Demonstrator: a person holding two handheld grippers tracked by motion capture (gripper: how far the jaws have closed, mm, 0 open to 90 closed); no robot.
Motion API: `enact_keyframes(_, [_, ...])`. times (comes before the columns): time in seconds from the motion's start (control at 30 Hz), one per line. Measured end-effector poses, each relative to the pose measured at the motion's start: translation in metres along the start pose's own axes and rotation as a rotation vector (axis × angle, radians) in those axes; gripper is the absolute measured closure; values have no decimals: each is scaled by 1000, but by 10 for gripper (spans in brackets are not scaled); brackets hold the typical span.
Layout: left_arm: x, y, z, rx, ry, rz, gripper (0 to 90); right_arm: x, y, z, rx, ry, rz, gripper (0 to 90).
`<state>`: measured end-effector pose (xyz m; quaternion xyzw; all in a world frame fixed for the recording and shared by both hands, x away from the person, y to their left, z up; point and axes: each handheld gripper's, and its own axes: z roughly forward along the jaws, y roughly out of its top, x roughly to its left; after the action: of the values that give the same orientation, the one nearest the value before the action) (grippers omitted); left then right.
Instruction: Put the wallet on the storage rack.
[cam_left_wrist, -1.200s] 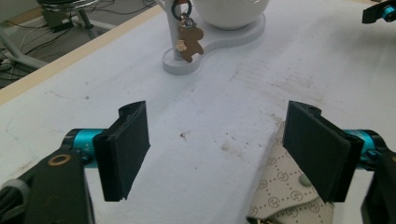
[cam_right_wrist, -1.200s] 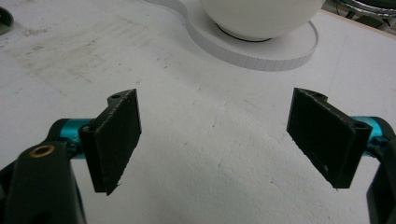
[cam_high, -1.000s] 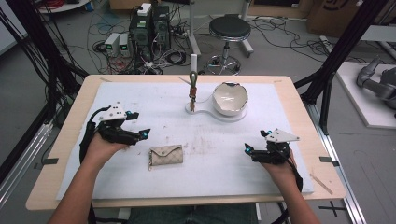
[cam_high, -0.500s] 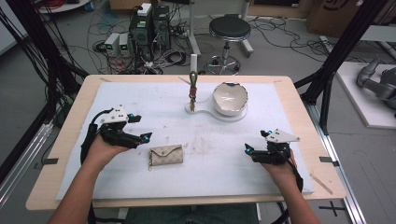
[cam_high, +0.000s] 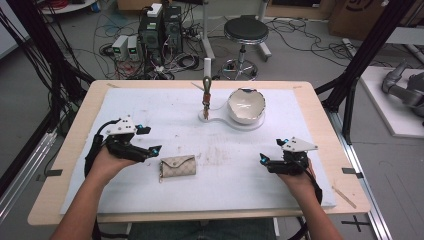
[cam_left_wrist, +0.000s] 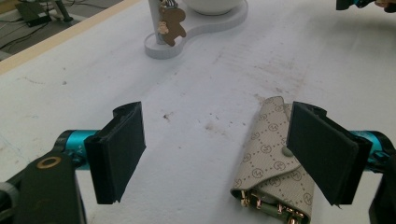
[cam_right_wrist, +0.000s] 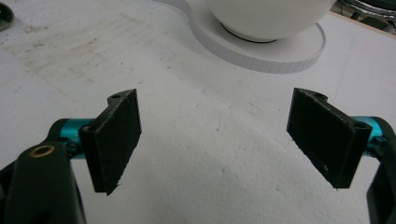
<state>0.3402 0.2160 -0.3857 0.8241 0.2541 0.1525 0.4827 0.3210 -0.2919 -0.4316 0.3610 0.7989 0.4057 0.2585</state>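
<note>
The wooden table (cam_high: 70, 150) carries a white mat (cam_high: 300, 120) that covers most of its top, stained here and there near the middle. Toward the far edge of the mat sits a white base (cam_high: 220, 120) with two lobes: on the right-hand lobe stands a white bowl (cam_high: 246, 105), and from the left-hand lobe rises a thin post (cam_high: 207, 67) with a small brown figure charm (cam_left_wrist: 172, 22) hanging against it.

The left gripper (cam_high: 147, 140) rests low over the near-left part of the mat, held in the person's left hand (cam_high: 102, 165), with its jaws spread wide apart and nothing between them. In the left gripper view one black pad (cam_left_wrist: 116, 149) stands over bare mat, while the other pad stands in front of the key pouch's edge; I cannot tell whether it touches it.

The right gripper (cam_high: 263, 160) sits well apart at the near-right of the mat, its jaws also spread wide, gripping nothing and pointing toward the bowl's base.

The beige patterned key pouch (cam_high: 178, 166) lies flat on the mat just to the right of the left gripper, flap snapped shut, gold key hooks (cam_left_wrist: 261, 205) poking from its open end.
</note>
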Motion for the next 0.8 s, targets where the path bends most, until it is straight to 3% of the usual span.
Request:
enact_keyframes(0.1, [-2, 0, 1, -1, -17, 16, 192, 1, 1, 2, -1, 3, -7, 179])
enact_keyframes(0.4, [-9, -9, 22, 74, -98, 35, 190, 0, 1, -1, -4, -1, -3, 179])
enact_keyframes(0.6, [-20, -15, 40, 134, -161, 77, 186, 2, 1, 0, 0, 5, -8, 179])
enact_keyframes(0.8, [-29, -22, 56, 193, -180, 92, 186, 2, 1, 1, -1, 12, -16, 179])
